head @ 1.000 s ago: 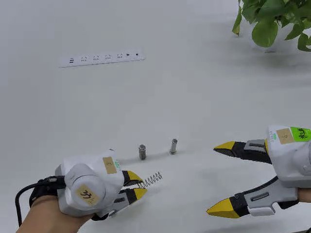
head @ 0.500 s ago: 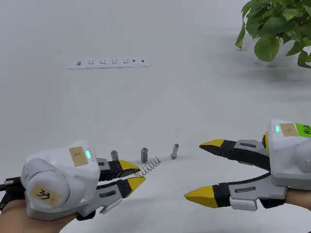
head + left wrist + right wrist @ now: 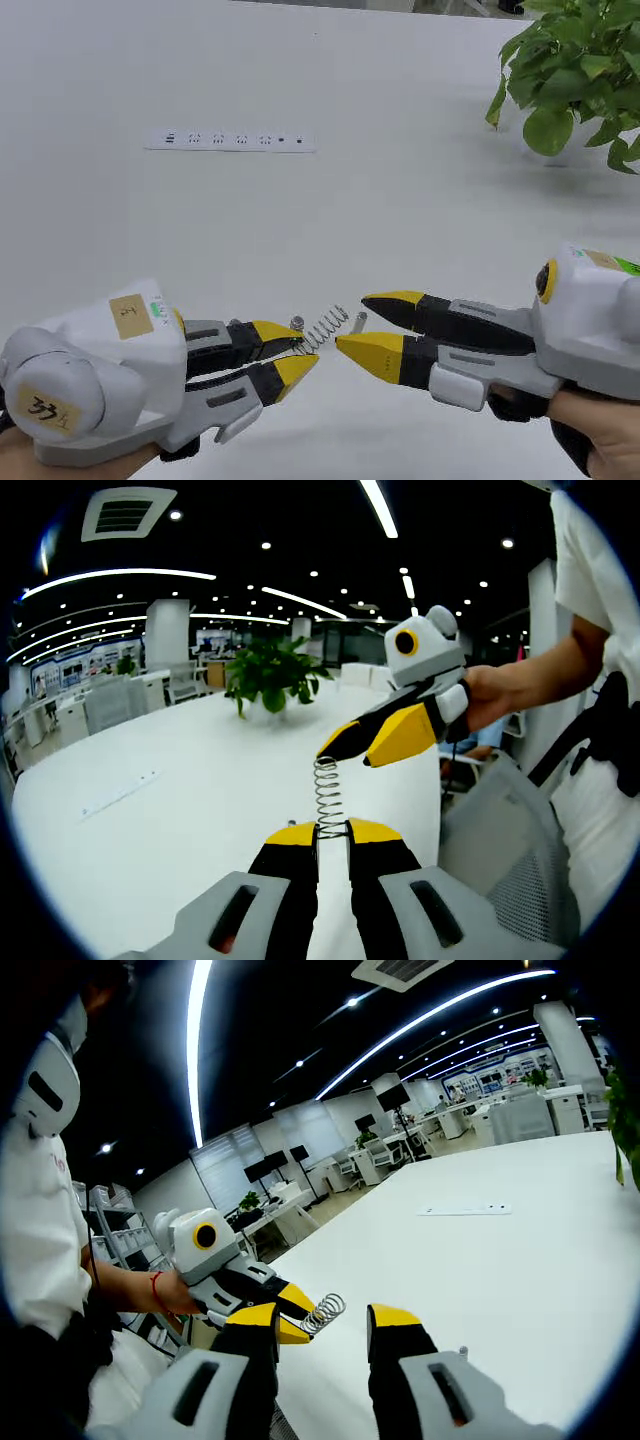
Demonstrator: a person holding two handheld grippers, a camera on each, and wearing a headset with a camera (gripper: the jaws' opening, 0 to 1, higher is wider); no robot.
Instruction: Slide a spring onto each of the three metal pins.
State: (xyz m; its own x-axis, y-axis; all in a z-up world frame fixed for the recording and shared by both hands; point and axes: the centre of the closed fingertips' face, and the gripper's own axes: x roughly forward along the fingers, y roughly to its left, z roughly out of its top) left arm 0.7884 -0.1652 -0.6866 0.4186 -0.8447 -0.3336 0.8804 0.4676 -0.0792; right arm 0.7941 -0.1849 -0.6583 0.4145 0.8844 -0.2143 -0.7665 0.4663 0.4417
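Underneath, table: a broad, plain white table [image 3: 420, 220] carried everything; its far edge ran along the top of the head view.
Room: an open office lay beyond, with ceiling light strips [image 3: 385, 510] and rows of desks.
Power strip: a white power strip [image 3: 230, 140] lay flat at far left, well apart from the work.
Left hand-held gripper: the left hand-held gripper [image 3: 305, 350] sat low, its jaws closed on one end of the spring [image 3: 325, 327].
Spring: it slanted up to the right, clear of the table.
Pins: the left pin [image 3: 297, 323] stood just beyond the left jaw tips, and the right pin [image 3: 359, 321] just past the spring's free end.
Right hand-held gripper: the right hand-held gripper [image 3: 352, 322] had its jaws apart and held nothing; its tips were near the spring's free end.
Plant: a leafy plant [image 3: 570, 80] was cut off at the top right corner.
Open room: bare table spread between strip and plant.
Hard to make out: both pins' lower parts were hidden, so I could not tell whether either carried a spring.
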